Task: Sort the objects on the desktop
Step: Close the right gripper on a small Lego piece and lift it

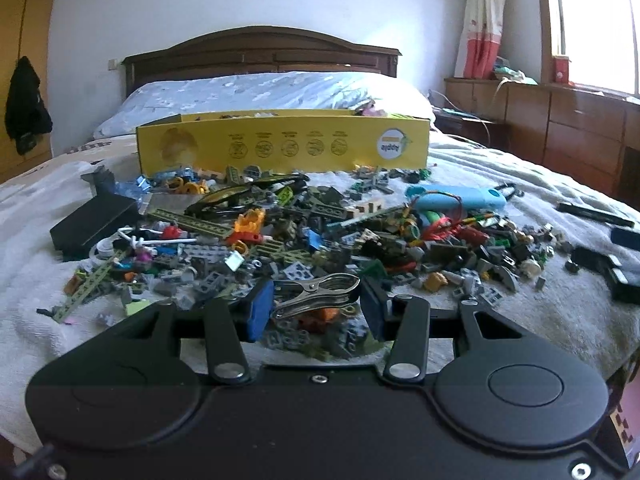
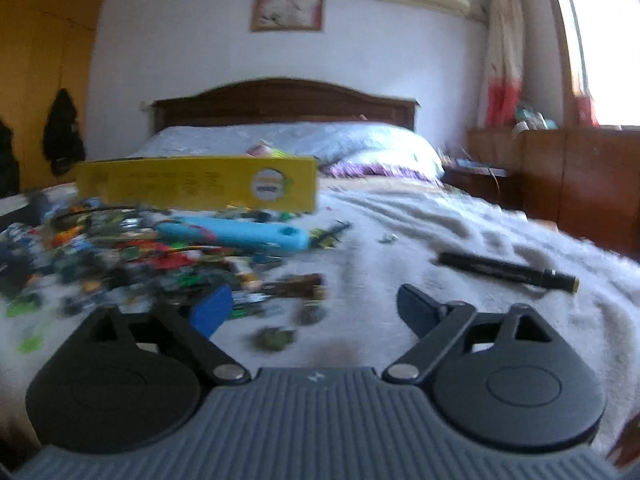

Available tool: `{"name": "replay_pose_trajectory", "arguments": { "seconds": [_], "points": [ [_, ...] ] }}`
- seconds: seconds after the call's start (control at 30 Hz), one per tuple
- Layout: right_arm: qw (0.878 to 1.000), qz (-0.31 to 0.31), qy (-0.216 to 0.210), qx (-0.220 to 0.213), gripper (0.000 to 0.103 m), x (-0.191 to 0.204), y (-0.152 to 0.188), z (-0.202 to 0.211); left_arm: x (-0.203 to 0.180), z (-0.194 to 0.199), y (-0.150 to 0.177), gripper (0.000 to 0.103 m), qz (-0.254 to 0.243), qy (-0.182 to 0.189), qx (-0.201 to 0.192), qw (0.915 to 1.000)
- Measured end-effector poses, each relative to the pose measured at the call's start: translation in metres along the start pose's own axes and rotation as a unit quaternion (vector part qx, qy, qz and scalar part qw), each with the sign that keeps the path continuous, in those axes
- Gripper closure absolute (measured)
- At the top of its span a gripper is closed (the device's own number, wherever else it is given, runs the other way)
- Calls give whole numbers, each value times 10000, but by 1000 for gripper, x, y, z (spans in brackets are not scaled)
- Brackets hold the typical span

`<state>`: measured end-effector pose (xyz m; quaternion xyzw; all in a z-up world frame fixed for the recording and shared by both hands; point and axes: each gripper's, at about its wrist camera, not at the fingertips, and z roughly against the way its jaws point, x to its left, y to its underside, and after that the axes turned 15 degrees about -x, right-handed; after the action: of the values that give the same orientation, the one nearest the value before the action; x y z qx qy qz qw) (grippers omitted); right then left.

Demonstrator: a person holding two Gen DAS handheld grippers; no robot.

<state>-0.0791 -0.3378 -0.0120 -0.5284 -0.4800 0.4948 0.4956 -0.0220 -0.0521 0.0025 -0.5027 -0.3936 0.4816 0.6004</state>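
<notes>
On the bed, the left tongs sit narrowed around a metal clip at the near edge of the toy-brick pile. Best lifted straight up, then carried to the yellow box beyond. The right tongs hang wide, empty.

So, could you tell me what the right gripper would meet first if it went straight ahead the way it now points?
Probably the small dark toy pieces on the white blanket just ahead of the open right gripper. Motion blur makes depth uncertain. Farther along lies the yellow box.
</notes>
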Motion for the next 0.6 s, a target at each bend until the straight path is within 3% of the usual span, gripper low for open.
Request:
{"name": "replay_pose_trajectory", "arguments": {
  "seconds": [0.07,0.17,0.27,0.33,0.4,0.47,0.53,0.6],
  "points": [
    [9994,57,-312,-103,7,18,-4,18,2,0,-1,58,39,-31,-11,10000],
    [9923,-22,-1232,-146,13,46,-6,37,3,2,-2,58,41,-32,-22,10000],
    [9785,259,-2046,37,31,76,0,44,2,6,-2,58,26,-2,-65,10000],
    [9714,475,-2319,202,52,95,6,40,2,9,-4,58,10,9,-106,9999],
    [9673,512,-2459,362,64,107,12,34,2,11,-5,58,3,2,-142,9999],
    [9676,537,-2436,385,66,116,14,29,4,13,-5,58,24,-2,-156,9999],
    [9679,487,-2432,406,80,119,12,24,5,13,-6,58,48,-5,-154,9999],
    [9696,459,-2367,423,83,119,10,20,6,13,-6,58,61,-9,-157,9999]
  ]
}}
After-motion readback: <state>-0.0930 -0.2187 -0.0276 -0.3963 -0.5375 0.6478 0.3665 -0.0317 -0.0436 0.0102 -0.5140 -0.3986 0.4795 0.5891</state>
